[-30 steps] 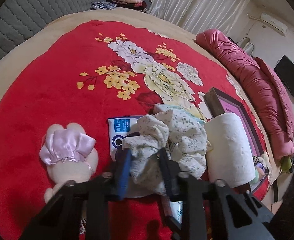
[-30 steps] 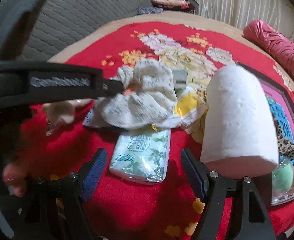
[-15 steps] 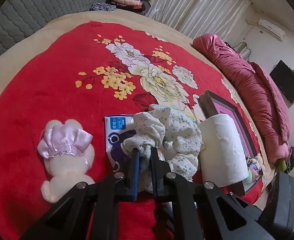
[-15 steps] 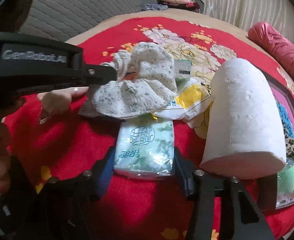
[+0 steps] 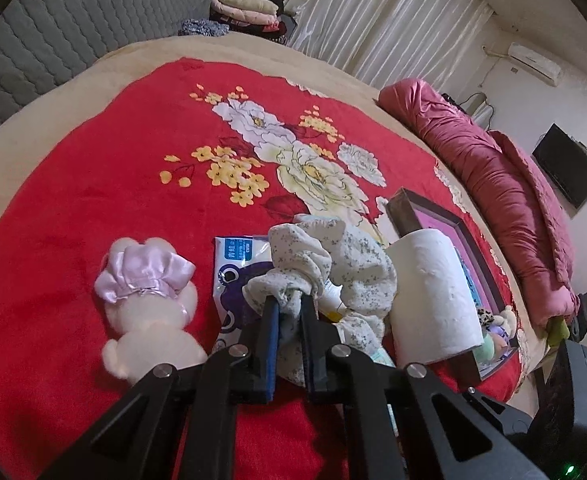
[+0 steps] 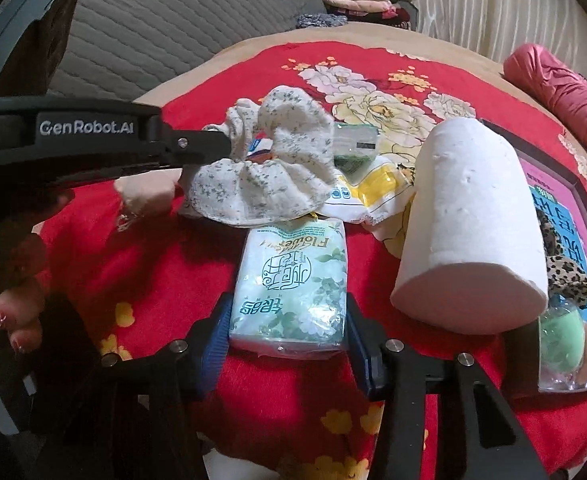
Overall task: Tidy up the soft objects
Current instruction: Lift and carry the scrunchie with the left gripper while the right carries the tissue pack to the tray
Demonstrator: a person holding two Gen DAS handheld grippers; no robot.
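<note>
Near bed edge: right gripper (image 6: 287,334) clamped on tissue pack (image 6: 291,284), light, squashy, slippery-wrapped, best gripped across its sides. Farther toward bed's middle: left gripper (image 5: 289,312) pinching limp floral cloth (image 5: 333,264) at a bunched fold.

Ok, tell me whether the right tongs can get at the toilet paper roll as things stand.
Probably not yet: the right tongs are shut on the green tissue pack, so they are occupied. The toilet paper roll lies just beside them, uncovered, once the pack is released.
</note>
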